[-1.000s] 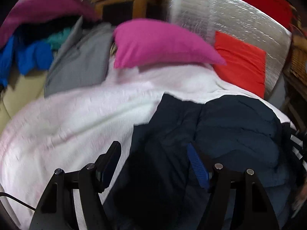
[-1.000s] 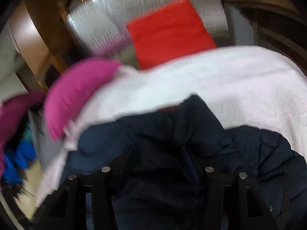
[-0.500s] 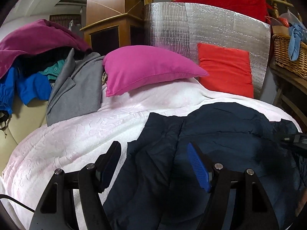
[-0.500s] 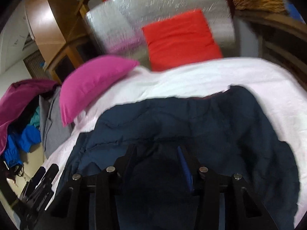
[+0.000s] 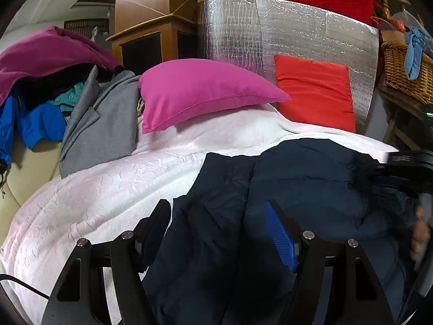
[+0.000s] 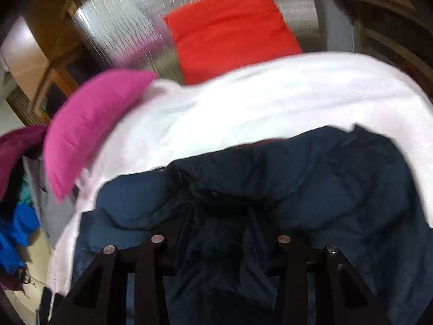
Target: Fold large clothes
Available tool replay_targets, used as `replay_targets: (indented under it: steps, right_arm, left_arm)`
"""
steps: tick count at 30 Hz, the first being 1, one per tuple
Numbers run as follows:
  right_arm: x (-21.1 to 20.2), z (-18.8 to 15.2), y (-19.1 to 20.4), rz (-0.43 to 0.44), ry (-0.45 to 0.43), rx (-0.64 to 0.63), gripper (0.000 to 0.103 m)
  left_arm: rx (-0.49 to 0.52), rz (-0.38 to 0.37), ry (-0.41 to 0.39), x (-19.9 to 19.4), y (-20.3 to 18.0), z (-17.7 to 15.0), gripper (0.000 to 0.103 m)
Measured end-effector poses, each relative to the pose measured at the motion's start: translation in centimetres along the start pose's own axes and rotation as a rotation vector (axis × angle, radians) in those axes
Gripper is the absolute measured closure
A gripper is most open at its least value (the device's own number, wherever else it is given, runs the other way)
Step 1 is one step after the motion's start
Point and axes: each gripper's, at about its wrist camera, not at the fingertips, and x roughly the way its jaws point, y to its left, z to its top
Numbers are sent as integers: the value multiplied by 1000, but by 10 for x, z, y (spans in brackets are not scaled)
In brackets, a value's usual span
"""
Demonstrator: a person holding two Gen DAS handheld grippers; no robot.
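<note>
A dark navy puffer jacket [image 5: 305, 189] lies spread on a white blanket [image 5: 113, 189]; it also shows in the right wrist view [image 6: 324, 189]. My left gripper [image 5: 217, 224] is open, its fingers straddling the jacket's near left part with cloth under the gap. My right gripper [image 6: 220, 216] is also open, low over a dark fold near the jacket's middle; that view is blurred. The right gripper also shows at the right edge of the left wrist view [image 5: 406, 170], by the jacket's right side.
A magenta pillow [image 5: 200, 92] and a red cushion [image 5: 314, 92] lean at the back against a silver foil panel [image 5: 270, 32]. A grey coat [image 5: 102, 124] and a pile of clothes [image 5: 35, 81] lie left. A wicker basket [image 5: 406, 73] stands right.
The left view has steadied and lifted slightly. The right gripper has swung and dropped closer over the jacket, its fingers narrowing somewhat; it has entered the left view's right edge.
</note>
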Motion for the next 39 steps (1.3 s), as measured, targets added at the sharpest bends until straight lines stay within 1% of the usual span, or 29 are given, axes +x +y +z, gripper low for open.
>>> replay_targets:
  steps: [2,3,4,6,7,8,9,10,11,12,13,14,16,18,21,22,23,24,25,26,27,28,29,31,34,36,38,39]
  right_arm:
    - [-37,-11,-9,1,-71,-15,59]
    - [-48,-12,-12,-3,-88,-20,59]
    - [-65,-18,-21,-13,-112,-18,59]
    - [-92,-28,-42,-27,-132,12,57]
    - [-100,-34,-53,-31,-133,34,57]
    - [-107,-39,-64,-41,-124,53,57]
    - [-109,-46,-74,-58,-110,68,57]
    - [-108,-48,-81,-71,-96,77,57]
    - [-104,-56,-93,-90,-68,99,57]
    - [-95,-64,-106,-95,-17,130,57]
    - [-89,-67,-113,-78,16,151,58]
    - [-89,-73,-120,-45,22,181,58]
    - [-103,-74,-119,-37,15,176,58]
    - [-121,-76,-121,-11,-31,185,58]
    - [-147,-86,-127,10,-66,203,58]
    - [-155,-93,-133,38,-72,226,58]
    - [-157,-97,-136,56,-66,241,58]
    - [-160,-104,-140,70,-50,256,58]
    - [-157,-113,-144,81,-18,271,58]
    - [-151,-120,-146,84,14,279,58]
    - [-143,-125,-147,82,51,283,58]
    - [-137,-130,-146,75,82,281,58]
    - [-136,-131,-144,68,87,272,58]
    - [-143,-131,-141,68,75,255,58]
    - [-159,-130,-143,129,12,300,58]
    - [-172,-130,-138,164,-45,287,58]
    - [-174,-129,-130,181,-64,262,58]
    - [-174,-131,-124,199,-65,256,58]
  left_arm:
    - [-1,3,3,-1,1,0,31]
    - [1,3,11,-1,1,0,31]
    - [1,4,20,0,2,0,31]
    - [-5,12,52,4,4,-2,31]
    - [-9,19,74,8,6,-4,30]
    - [-8,32,119,15,7,-7,30]
    - [-4,38,155,21,8,-10,30]
    - [2,43,208,30,8,-15,30]
    - [8,40,244,36,6,-20,30]
    - [15,42,251,38,5,-23,30]
    - [27,51,238,35,2,-25,30]
    - [49,65,231,31,-1,-25,30]
    - [67,63,230,21,-3,-22,30]
    - [40,28,214,9,3,-19,30]
    - [-19,43,181,-5,20,-15,30]
    - [-27,50,182,-5,24,-15,30]
    - [-36,62,196,-4,29,-17,30]
    - [-40,79,227,1,34,-20,30]
    - [-41,97,260,7,36,-24,29]
    - [-40,108,312,17,38,-31,26]
    - [-41,96,345,24,39,-37,23]
    - [-49,81,353,27,39,-41,23]
    - [-62,80,346,26,40,-41,23]
    - [-64,81,342,20,40,-39,23]
    - [-95,73,310,3,44,-37,23]
    - [-120,45,281,-7,49,-34,23]
    - [-134,26,273,-14,50,-33,23]
    - [-139,29,275,-15,52,-34,23]
